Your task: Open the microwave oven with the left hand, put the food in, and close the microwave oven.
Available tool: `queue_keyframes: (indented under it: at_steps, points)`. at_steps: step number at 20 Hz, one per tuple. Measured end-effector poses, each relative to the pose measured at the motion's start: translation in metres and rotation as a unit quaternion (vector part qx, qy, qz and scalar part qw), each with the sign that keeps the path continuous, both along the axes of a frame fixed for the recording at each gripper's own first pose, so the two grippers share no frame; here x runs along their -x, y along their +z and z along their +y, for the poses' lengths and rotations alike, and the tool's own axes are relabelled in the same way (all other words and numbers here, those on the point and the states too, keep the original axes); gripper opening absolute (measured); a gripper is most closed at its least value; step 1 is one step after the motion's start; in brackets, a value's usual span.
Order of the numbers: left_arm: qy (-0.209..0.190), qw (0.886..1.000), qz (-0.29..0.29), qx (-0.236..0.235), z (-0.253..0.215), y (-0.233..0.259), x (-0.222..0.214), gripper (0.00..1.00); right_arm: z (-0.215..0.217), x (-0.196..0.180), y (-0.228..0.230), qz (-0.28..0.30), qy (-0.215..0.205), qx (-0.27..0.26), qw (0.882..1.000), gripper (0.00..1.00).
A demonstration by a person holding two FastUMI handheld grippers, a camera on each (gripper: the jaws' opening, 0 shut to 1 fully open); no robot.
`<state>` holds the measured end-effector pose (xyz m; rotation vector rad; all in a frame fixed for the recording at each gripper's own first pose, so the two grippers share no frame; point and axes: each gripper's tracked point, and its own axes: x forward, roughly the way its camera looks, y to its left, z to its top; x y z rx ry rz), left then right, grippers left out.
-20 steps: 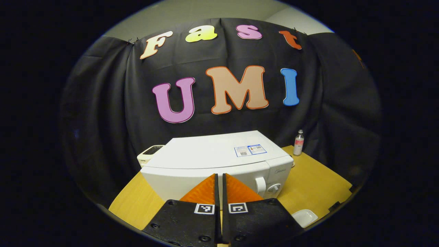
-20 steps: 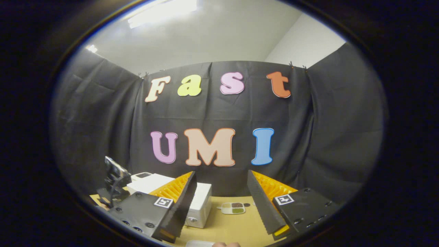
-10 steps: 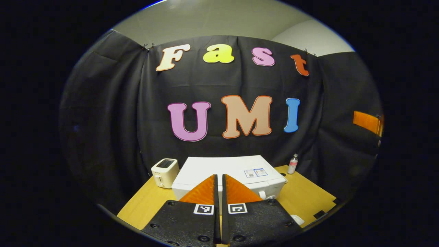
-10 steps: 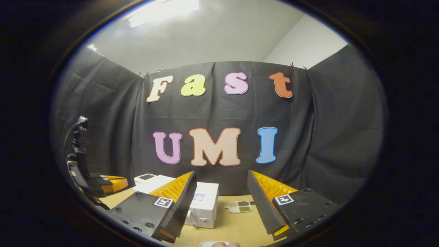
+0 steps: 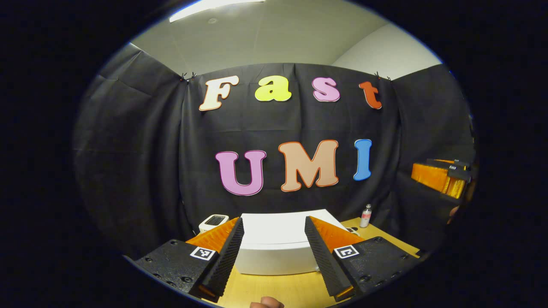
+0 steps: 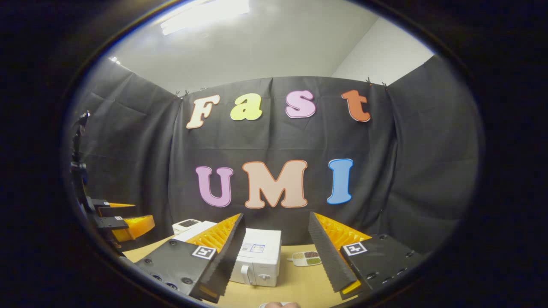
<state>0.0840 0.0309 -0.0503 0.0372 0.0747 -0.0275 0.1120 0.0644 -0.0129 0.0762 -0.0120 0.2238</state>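
On the yellow wooden table (image 5: 381, 236), against the black cloth wall, the white microwave oven (image 5: 278, 239) sits with its door closed. In the left gripper view the left gripper (image 5: 274, 252) hangs above the table's near edge, fingers spread wide and holding nothing, with the oven between them farther off. A white toaster (image 5: 212, 220) stands at the oven's far left, a small bottle (image 5: 365, 215) to its far right. In the right gripper view the right gripper (image 6: 277, 252) is likewise released and empty; the food tray (image 6: 307, 258) lies on the table right of the oven, apart from it.
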Motion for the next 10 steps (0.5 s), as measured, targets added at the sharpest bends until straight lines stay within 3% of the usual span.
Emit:
queue_keyframes:
  at_steps: [1, 2, 10]
  points:
    - [0.002, 1.0, -0.009, 0.002, 0.002, 0.006, 0.002, 0.87, 0.002, 0.001, -0.001, 0.001, 0.001, 0.0, 1.0, 0.91]
    - [0.005, 1.0, -0.016, 0.003, 0.004, 0.013, 0.004, 0.91, 0.003, 0.001, -0.002, 0.003, 0.001, 0.0, 1.0, 0.82]
    - [0.012, 0.999, -0.043, -0.01, 0.009, 0.041, 0.017, 0.94, -0.003, 0.005, 0.0, 0.0, -0.003, -0.001, 1.0, 0.82]
